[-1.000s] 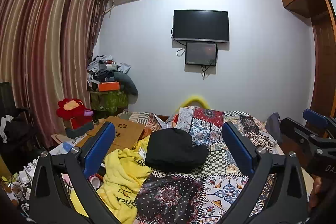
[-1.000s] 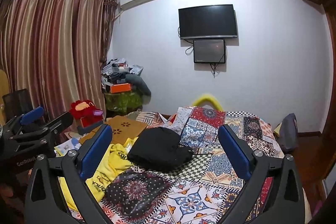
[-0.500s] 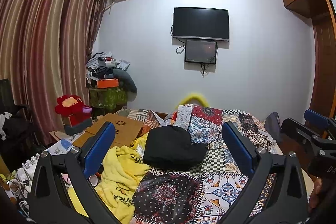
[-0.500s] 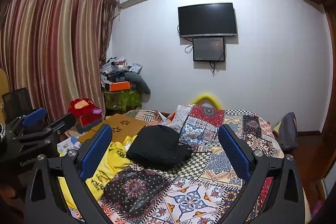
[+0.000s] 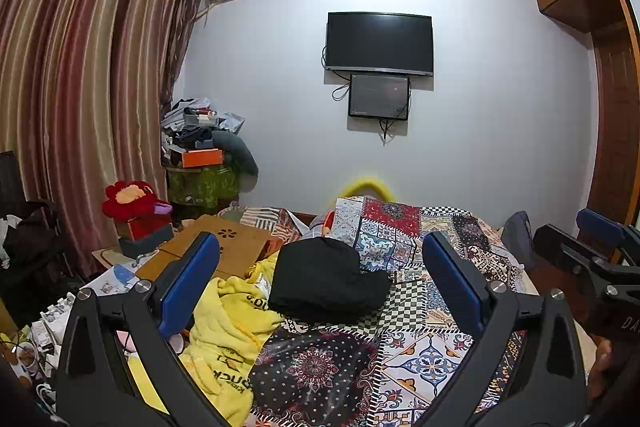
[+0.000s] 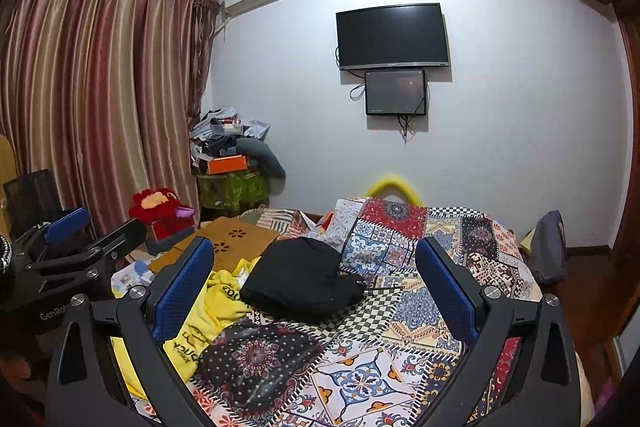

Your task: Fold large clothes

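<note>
**Both grippers held wide above the bed, nothing in hand**

Left gripper (image 5: 320,287) hangs over the near end of the bed, its blue-padded fingers (image 5: 188,285) spread far apart with nothing between them. Right gripper (image 6: 316,283) is up at the same height, jaws just as wide and just as empty; it shows at the right edge of the left wrist view, with a bit of the person's hand (image 5: 600,371) beneath it.

Out ahead, the black garment (image 5: 326,285) lies in a rough bundle on the patchwork bedspread (image 5: 420,351), framed between the fingers in both views but well beyond them. Just to its left, touching its edge, a yellow garment (image 5: 224,339) with dark lettering spills crumpled over the side of the bed. Neither piece is being touched.

Behind, a brown board (image 5: 224,247) with a flower cut-out sits near a red plush toy (image 5: 132,197), striped curtains (image 5: 80,87) to the left, and a dark TV (image 5: 379,41) on the wall.
</note>
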Demonstrator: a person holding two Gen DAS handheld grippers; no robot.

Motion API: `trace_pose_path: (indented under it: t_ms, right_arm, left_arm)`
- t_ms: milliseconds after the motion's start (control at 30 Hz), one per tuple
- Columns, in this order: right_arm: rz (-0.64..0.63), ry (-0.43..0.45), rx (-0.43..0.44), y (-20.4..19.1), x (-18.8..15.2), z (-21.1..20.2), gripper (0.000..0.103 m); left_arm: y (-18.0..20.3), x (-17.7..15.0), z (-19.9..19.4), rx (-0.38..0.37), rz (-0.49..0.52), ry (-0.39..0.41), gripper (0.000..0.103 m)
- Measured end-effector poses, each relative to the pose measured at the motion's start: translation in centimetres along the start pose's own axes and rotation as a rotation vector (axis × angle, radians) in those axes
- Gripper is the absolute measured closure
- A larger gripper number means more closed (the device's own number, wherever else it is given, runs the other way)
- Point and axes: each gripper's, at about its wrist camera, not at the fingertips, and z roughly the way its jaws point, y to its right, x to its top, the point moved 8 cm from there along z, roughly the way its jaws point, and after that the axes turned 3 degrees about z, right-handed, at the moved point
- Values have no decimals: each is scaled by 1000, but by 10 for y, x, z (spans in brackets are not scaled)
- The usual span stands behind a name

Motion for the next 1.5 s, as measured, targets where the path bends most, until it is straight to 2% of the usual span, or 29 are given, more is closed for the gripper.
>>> trace_pose_path:
  t_ms: [567,800,1500]
  right_arm:
    - [12,-8,-9,1,-3,3,3]
    - [13,-8,-13,3,-3,4,3]
    - [6,-25,-16,0,-7,8,3]
  left_arm:
    - [11,-4,2,-64,24,3,1]
    - [5,-2,-1,-53,1,18,1]
    - [9,-9,3,-85,4,-22,1]
